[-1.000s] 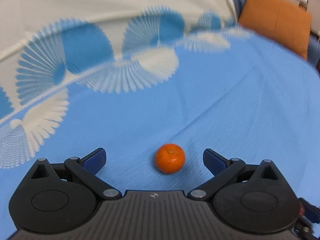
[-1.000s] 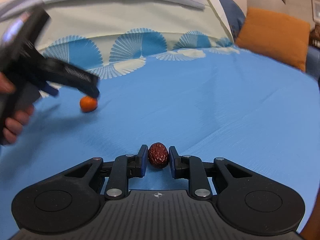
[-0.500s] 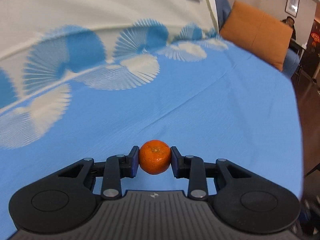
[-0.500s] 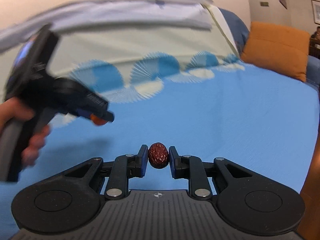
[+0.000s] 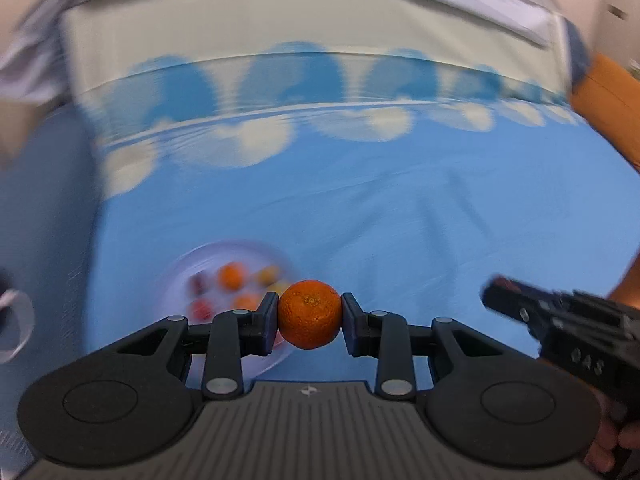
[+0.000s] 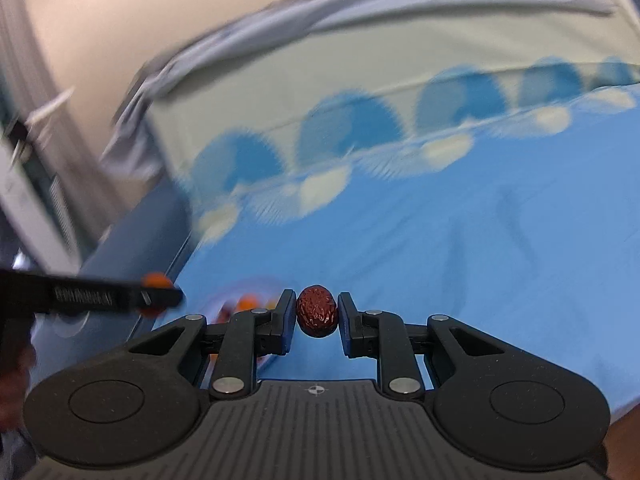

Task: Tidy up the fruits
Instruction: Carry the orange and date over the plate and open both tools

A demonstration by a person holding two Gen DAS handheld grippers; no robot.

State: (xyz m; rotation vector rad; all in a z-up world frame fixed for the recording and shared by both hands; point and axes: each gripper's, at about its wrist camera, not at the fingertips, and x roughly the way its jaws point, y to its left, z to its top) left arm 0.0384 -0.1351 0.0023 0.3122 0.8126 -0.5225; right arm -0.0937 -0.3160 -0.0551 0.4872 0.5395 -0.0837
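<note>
The left hand-held gripper [image 5: 310, 316] pinched the orange [image 5: 310, 314]; the right hand-held gripper [image 6: 316, 314] clamped the date [image 6: 317, 311]. Near the plate [image 5: 176, 276] at lower left, the two might have collided.

We find no legible text, label, brand, number or sign in either view; the right gripper [image 5: 496, 298], seen at the right of the left claw's view, bears pale embossed characters on its black side, too blurred to read; the left gripper [image 6: 176, 298], seen to the left of the right claw, carries a strip of pale markings along its black finger, likewise smeared beyond reading; each claw's ribbed grey body shows only a small round cross-shaped emblem at its front edge, centred behind the fingers, with no lettering.
</note>
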